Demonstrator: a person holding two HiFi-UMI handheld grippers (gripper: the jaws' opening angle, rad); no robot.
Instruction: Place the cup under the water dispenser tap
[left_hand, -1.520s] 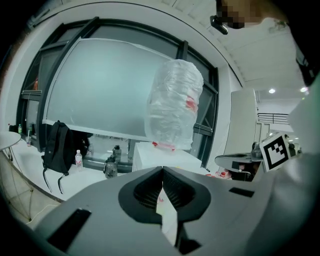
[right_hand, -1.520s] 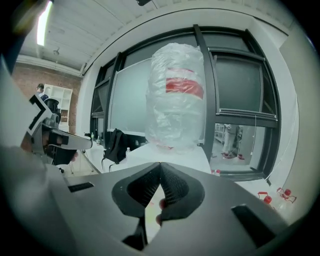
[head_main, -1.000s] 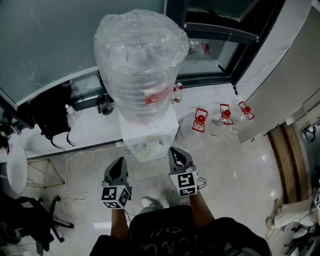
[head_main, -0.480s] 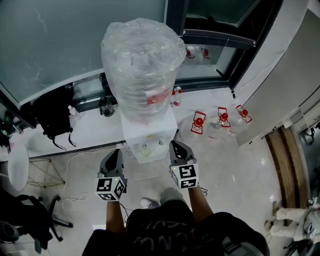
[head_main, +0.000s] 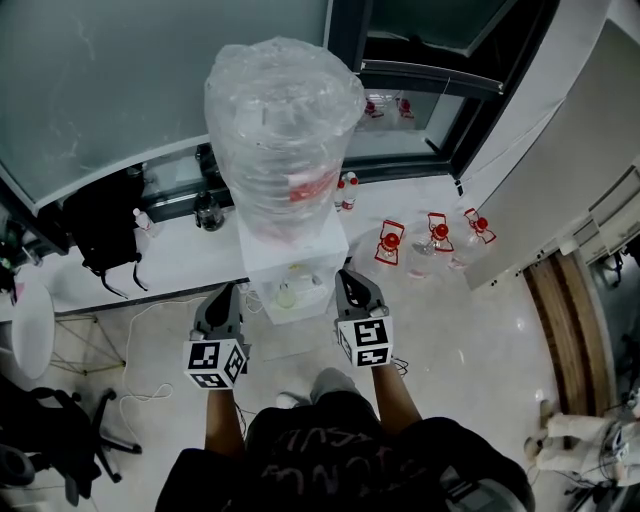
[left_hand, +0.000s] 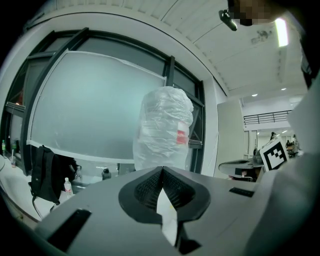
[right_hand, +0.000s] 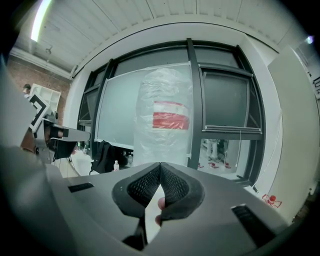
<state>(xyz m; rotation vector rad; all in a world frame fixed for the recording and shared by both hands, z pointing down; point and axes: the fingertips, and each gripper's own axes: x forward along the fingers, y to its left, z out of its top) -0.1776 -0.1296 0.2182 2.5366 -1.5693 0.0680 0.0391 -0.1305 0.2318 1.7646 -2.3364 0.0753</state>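
Left gripper (left_hand: 161, 169): clenched, pads meeting at the tips, nothing between them. In the head view it sits lower centre-left, with the left cube (head_main: 214, 362) at its near end.
Right gripper (right_hand: 160, 164): clenched as well, tips pressed together, gripping nothing. A small pinkish shape shows through the slit below the tips, and I can't tell what it is. In the head view it sits lower centre-right, with the right cube (head_main: 364, 341) facing up.
Forearms: both run up from the bottom edge of the head view to the cubes, above a dark shirt (head_main: 330, 465).
Cup (head_main: 287, 295): pale and round, sitting in the dispenser's front recess at the centre of the head view. It lies between the two grippers' tips in the frame and is apart from both.
Dispenser (head_main: 318, 250): a white box, just above the grippers in the frame.
Bottle (head_main: 285, 130): big, wrapped in crinkled clear plastic, with a red label. It stands upright on the dispenser and fills the upper centre. Both gripper views show it straight ahead, above the jaws.
Bag (head_main: 100, 235): black, slumped on the pale ledge at the left, below the frosted window.
Small bottle (head_main: 140, 222): just right of the bag, on the same ledge.
Red items (head_main: 388, 243): three in a row on the floor, right of the dispenser.
Cable (head_main: 150, 325): loops across the floor at lower left.
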